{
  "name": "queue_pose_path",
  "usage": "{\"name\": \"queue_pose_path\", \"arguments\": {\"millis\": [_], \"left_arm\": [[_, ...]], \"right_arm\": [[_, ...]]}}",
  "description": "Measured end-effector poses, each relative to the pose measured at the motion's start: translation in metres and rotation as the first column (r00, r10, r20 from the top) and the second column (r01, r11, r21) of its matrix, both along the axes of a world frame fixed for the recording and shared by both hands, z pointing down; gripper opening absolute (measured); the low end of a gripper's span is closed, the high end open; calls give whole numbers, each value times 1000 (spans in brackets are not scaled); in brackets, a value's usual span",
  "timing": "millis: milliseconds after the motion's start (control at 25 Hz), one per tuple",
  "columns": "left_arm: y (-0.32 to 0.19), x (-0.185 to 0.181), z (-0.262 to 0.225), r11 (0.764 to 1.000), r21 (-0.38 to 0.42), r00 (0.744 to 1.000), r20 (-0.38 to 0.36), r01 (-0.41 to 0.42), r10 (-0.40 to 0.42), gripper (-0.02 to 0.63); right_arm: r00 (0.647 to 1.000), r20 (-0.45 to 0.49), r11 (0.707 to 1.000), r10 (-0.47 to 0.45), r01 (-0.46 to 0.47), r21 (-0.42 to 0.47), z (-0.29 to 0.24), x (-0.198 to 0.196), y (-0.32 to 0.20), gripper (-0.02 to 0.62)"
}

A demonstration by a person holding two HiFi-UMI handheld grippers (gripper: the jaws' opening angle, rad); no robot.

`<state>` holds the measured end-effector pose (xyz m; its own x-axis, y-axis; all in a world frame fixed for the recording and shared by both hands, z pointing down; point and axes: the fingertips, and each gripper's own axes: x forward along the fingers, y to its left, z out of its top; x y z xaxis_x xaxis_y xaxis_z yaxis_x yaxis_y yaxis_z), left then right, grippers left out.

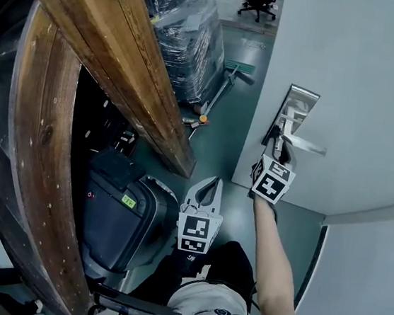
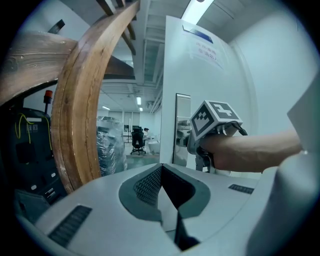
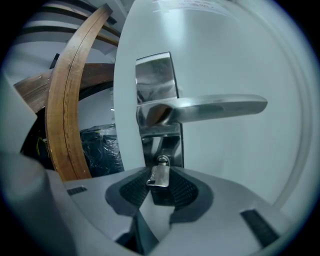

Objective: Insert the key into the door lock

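Head view: looks steeply down past a thick brown wooden beam (image 1: 116,58) onto a green floor (image 1: 229,129), with a white flat-panel door (image 1: 363,81) at right. On the door, a silver metal lever handle (image 1: 305,144) on a tall plate. Just below that lever, up against the door, the right gripper (image 1: 278,145) at the end of a bare forearm (image 1: 273,262), marker cube turned toward the camera. Lower and nearer the body, well apart from the door, the left gripper (image 1: 214,184), pointing up-frame beside a black hard-shell case (image 1: 115,211). Further off, a plastic-wrapped pallet load (image 1: 187,34).

Left gripper view: shows grey jaw tips drawn together, with nothing between them. Beyond, a curved wooden arch (image 2: 77,125) at left, the door edge, and the right gripper raised at the lock plate.

Right gripper view: shows pads clamped on the flat head of a small silver metal key (image 3: 159,176), one pad at each edge. Key head slightly tilted, right up against the round keyhole cylinder (image 3: 162,160) in the plate below the lever. Blade out of sight, so seemingly seated in the lock. Lever level, pointing right.
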<state>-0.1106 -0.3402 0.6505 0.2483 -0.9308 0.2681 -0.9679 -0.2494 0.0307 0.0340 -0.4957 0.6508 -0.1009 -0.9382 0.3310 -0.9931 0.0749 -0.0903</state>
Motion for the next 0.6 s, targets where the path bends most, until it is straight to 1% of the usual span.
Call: {"name": "queue_pose_path", "arguments": {"millis": [120, 280, 360, 440, 520, 600], "left_arm": [[1, -3, 1, 1000, -5, 1000, 2, 6, -6, 5], [5, -5, -5, 1000, -19, 1000, 5, 6, -6, 5], [8, -4, -16, 1000, -26, 1000, 6, 0, 0, 5], [11, 0, -33, 999, -32, 1000, 6, -8, 8, 5], [16, 5, -57, 999, -36, 1000, 1, -21, 21, 5], [20, 12, -87, 999, -28, 999, -13, -37, 37, 5]], "right_arm": [[1000, -23, 1000, -4, 4, 24, 0, -1, -2, 120], [996, -36, 996, -85, 86, 33, -2, -6, 6, 122], [992, -23, 992, -121, 122, 41, -9, -5, 28, 138], [988, 6, 987, -156, 155, 39, -20, -1, 63, 138], [982, 25, 982, -189, 188, 34, -37, 3, 101, 137], [974, 26, 974, -225, 224, 34, -65, 5, 136, 137]]}}
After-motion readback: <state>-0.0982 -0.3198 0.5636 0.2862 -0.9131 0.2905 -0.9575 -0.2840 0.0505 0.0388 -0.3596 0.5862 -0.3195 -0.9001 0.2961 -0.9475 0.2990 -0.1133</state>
